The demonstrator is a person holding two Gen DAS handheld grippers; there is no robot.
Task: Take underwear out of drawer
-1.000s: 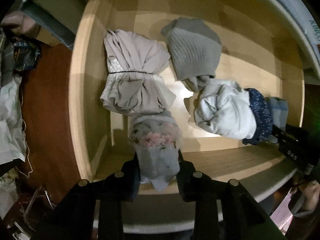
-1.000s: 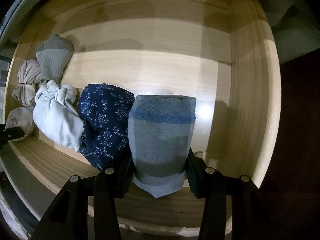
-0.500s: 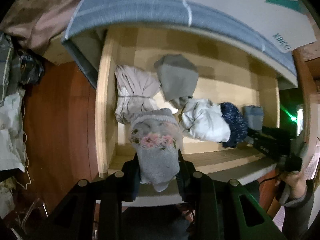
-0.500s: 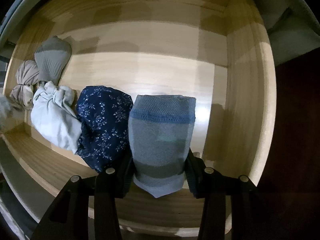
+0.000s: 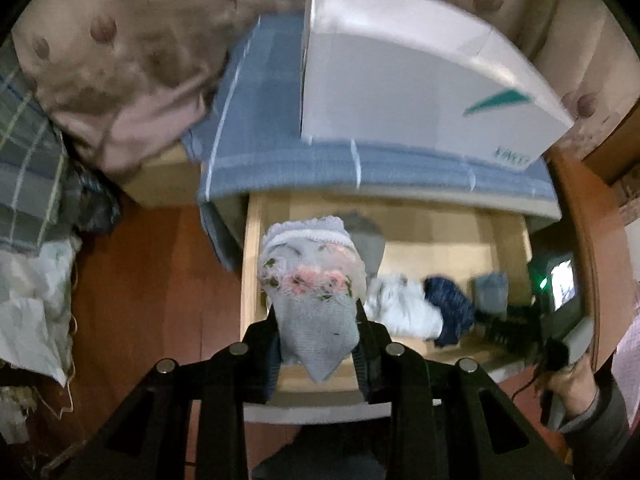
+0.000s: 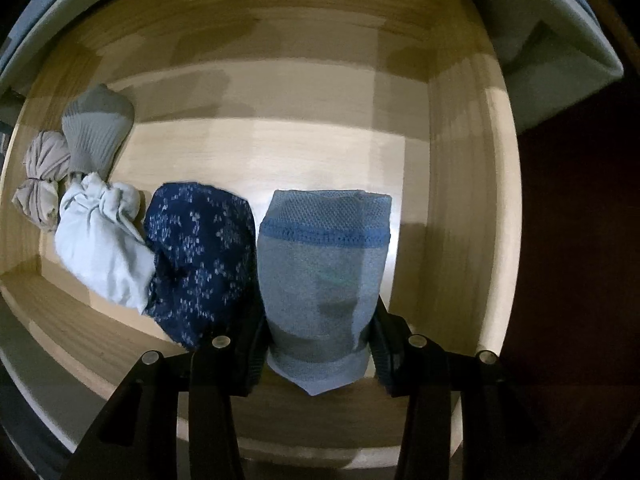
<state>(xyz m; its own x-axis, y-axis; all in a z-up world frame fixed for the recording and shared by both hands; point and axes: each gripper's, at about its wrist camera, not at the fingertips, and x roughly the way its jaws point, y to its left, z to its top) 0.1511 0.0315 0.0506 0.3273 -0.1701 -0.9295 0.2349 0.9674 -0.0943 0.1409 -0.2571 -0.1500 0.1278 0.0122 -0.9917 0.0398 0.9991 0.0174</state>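
My left gripper [image 5: 316, 320] is shut on a rolled grey floral underwear [image 5: 312, 280] with pink flowers, held well above the open wooden drawer [image 5: 508, 236]. My right gripper [image 6: 318, 328] points down into the drawer [image 6: 460, 200] and is shut on a rolled blue-grey underwear [image 6: 324, 264] near the drawer's front right. Beside it lie a navy dotted roll [image 6: 200, 256], a white bundle [image 6: 100, 252], a grey roll [image 6: 96, 132] and a beige bundle [image 6: 42, 176]. The left wrist view shows the right gripper's body [image 5: 516, 328] and the hand holding it [image 5: 568, 380].
A white box [image 5: 420, 80] rests on a blue-grey cloth [image 5: 272, 152] on top of the cabinet. Patterned beige fabric [image 5: 120, 48] hangs behind. Checked cloth and white bags [image 5: 32, 280] sit at the left on the red-brown floor [image 5: 160, 300].
My left gripper has lifted the floral underwear up out of the drawer and tilted, bringing the cabinet top and white box into view. The right gripper stays on the blue-grey roll.
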